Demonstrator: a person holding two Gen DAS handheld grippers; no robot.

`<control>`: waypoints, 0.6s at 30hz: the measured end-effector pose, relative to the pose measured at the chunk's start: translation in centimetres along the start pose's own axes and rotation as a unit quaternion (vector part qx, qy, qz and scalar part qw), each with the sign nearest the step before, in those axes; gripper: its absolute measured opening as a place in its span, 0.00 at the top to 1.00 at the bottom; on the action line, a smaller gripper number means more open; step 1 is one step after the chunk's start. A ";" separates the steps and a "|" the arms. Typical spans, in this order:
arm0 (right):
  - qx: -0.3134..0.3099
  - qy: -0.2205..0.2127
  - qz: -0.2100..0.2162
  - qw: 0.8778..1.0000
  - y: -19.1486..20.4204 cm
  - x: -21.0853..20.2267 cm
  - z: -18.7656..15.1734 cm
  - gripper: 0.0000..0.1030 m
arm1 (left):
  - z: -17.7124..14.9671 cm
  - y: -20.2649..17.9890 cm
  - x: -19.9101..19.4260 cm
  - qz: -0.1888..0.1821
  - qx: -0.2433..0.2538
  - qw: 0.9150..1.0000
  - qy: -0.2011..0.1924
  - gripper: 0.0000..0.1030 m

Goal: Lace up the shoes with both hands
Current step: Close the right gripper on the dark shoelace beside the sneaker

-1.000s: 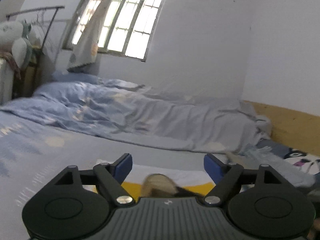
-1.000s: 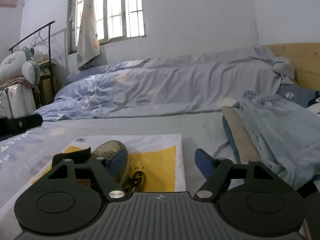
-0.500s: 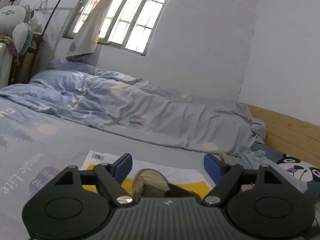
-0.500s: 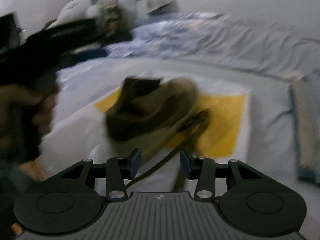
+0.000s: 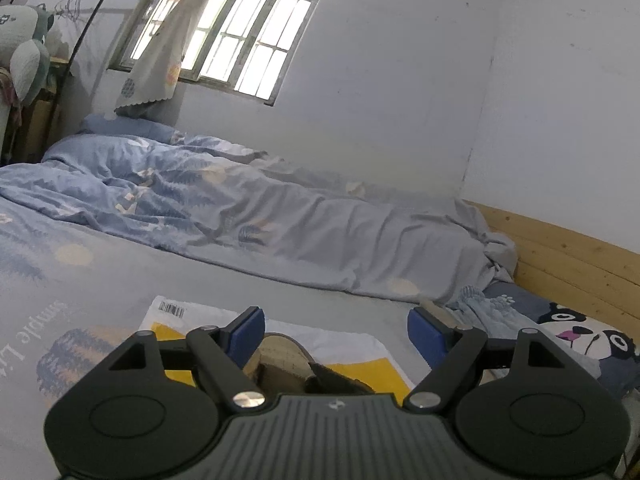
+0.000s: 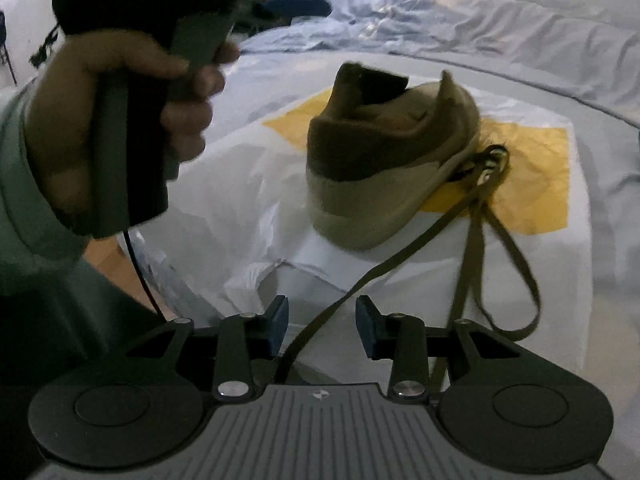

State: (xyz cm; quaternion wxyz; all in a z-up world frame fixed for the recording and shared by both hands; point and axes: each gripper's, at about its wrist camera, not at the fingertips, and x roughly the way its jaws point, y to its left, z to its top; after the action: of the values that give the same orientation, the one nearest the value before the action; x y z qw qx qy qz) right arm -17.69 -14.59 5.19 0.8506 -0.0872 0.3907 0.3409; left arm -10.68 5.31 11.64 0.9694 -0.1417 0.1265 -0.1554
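A tan and brown shoe [image 6: 392, 160] stands on a white and yellow plastic bag [image 6: 520, 184] on the bed, heel toward the right wrist camera. Its olive laces [image 6: 476, 216] trail loose from the shoe's side toward the camera. My right gripper [image 6: 322, 322] is part open, low in front of the shoe, and one lace strand runs between its pads without being pinched. My left gripper [image 5: 336, 330] is wide open and empty above the shoe [image 5: 284, 360], which shows partly behind its body. The person's hand holding the left gripper's handle [image 6: 132, 128] fills the left of the right wrist view.
A rumpled blue duvet [image 5: 248, 216] lies along the wall behind the bag. A wooden headboard [image 5: 576, 264] and a panda pillow [image 5: 580, 340] are at the right. A window [image 5: 240, 28] and a clothes rack with a plush toy [image 5: 24, 56] are at the left.
My right gripper has swung left and down toward the shoe's heel and narrowed its jaws around a lace strand. My left gripper stays open and has tilted slightly.
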 end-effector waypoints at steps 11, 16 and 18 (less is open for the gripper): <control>0.034 0.001 0.002 0.999 -1.8 0.8 0.8 0.96 | 0.4 1.6 -0.4 -0.007 -0.027 1.000 0.008 0.24; 0.140 -0.087 0.021 0.986 -6.7 -2.7 2.0 0.96 | 0.5 3.1 -0.5 -0.041 -0.067 0.996 0.030 0.25; 0.165 -0.110 0.026 0.980 -8.2 -3.7 2.3 0.96 | 0.3 3.3 -0.6 -0.051 -0.065 0.996 0.037 0.25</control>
State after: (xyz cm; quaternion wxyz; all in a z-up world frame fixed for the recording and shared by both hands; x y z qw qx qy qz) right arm -12.70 -21.70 8.45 0.8821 0.1026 0.3477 0.3010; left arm -10.31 8.62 11.03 0.9436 -0.2052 0.1647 -0.2010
